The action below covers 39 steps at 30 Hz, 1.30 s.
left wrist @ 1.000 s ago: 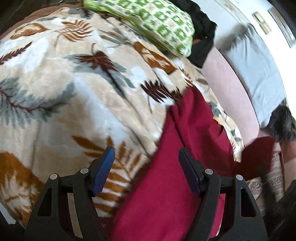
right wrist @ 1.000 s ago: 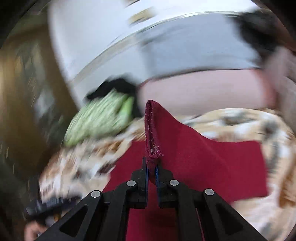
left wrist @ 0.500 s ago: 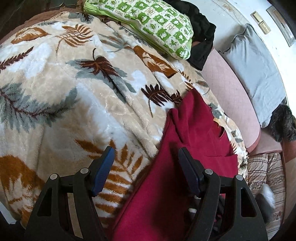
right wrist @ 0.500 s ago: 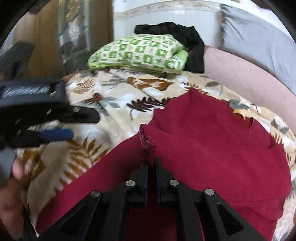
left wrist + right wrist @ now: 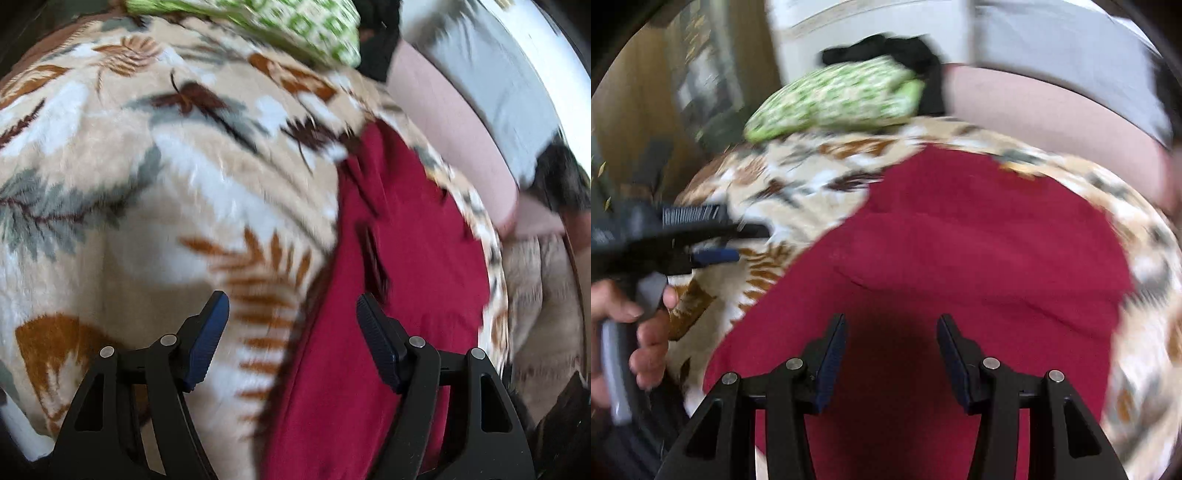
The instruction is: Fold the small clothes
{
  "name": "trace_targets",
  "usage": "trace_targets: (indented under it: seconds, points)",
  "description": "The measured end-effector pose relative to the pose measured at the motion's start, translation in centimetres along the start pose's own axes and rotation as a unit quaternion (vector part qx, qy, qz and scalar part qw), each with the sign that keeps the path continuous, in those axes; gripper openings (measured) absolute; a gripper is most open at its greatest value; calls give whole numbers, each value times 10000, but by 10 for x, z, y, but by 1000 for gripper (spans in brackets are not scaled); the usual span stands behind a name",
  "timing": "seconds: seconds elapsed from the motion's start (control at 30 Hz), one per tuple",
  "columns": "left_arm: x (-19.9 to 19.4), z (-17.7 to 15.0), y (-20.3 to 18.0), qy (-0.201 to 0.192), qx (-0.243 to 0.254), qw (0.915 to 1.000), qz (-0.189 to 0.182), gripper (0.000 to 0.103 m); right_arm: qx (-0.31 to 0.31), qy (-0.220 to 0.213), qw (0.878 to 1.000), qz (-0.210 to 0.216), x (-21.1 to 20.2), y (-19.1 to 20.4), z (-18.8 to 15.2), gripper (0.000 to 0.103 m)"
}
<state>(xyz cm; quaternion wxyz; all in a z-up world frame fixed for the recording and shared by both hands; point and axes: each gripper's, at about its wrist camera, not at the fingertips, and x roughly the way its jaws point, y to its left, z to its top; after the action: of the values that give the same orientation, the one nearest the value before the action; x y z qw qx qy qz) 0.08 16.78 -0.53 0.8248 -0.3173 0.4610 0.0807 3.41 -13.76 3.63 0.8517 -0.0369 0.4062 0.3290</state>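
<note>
Your right gripper point(image 5: 891, 345) has its jaws spread wide and grips nothing; it hangs over the near part of the dark red garment point(image 5: 960, 266), with red cloth visible between and below the blue pads point(image 5: 831, 363). Your left gripper point(image 5: 291, 332) is likewise released, its jaws wide apart and empty. It sits over the left edge of the garment point(image 5: 399, 258): the left pad lies over the blanket, the right pad over the red cloth.

The garment lies spread on the leaf-patterned fleece blanket point(image 5: 129, 184), on the right side of the bed as seen from the left wrist view. A fold line runs across it in the right wrist view. Whether either gripper touches the fabric cannot be determined.

In the right wrist view, your left hand point(image 5: 635, 325) holds the left gripper's handle at the left edge of the frame, fingers wrapped around it.

Behind the garment, a green patterned pillow point(image 5: 834, 99) rests on the blanket, with a black cloth point(image 5: 886, 51) just behind it. A grey pillow point(image 5: 1067, 55) lies on the pink sheet point(image 5: 1045, 118) to the right. Both views are motion-blurred.
</note>
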Motion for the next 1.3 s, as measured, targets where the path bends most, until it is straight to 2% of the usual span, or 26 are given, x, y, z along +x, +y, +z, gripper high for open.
trace_targets:
  seconds: [0.1,0.23,0.33,0.37,0.47,0.67,0.77,0.83,0.93,1.03,1.07,1.17,1.23,1.3]
  points:
    - [-8,-19,14,137,195,9994,-239,71,933,-273,9953,24,-45,-47,-35,49]
    - [-4,-48,19,301,542,9968,-503,71,1593,-322,9865,-222,-78,-83,-85,49]
    - [-6,-62,10,144,1043,9939,-330,71,2155,-225,9761,163,-84,-102,-114,49]
    - [-7,-64,9,145,1078,9936,-320,71,2271,-201,9734,241,-85,-105,-121,49]
    - [-9,-72,8,188,943,9943,-471,73,2447,-121,9689,348,-85,-110,-133,49]
    - [-5,-82,-4,620,897,9890,-996,76,2939,-113,9540,582,-79,-122,-146,49]
    - [-4,-82,-5,704,832,9877,-1120,82,3168,88,9458,704,-66,-127,-151,49]
    - [-3,-82,-7,776,814,9868,-1161,82,3162,178,9460,689,-61,-125,-152,50]
    - [-5,-86,-17,892,1096,9831,-1163,82,2868,258,9546,765,-64,-114,-147,50]
    - [-7,-89,-21,803,1202,9826,-1168,81,2545,409,9631,769,-57,-103,-144,49]
    - [-7,-88,-18,770,1131,9837,-1164,75,2540,423,9636,713,-56,-103,-145,47]
    - [-6,-82,-2,616,770,9892,-1086,56,2766,445,9581,589,-57,-113,-149,31]
    - [-4,-81,2,673,705,9886,-1146,56,2812,477,9562,655,-57,-113,-150,30]
    - [-3,-85,-4,750,884,9866,-1153,56,2635,582,9598,775,-54,-106,-148,30]
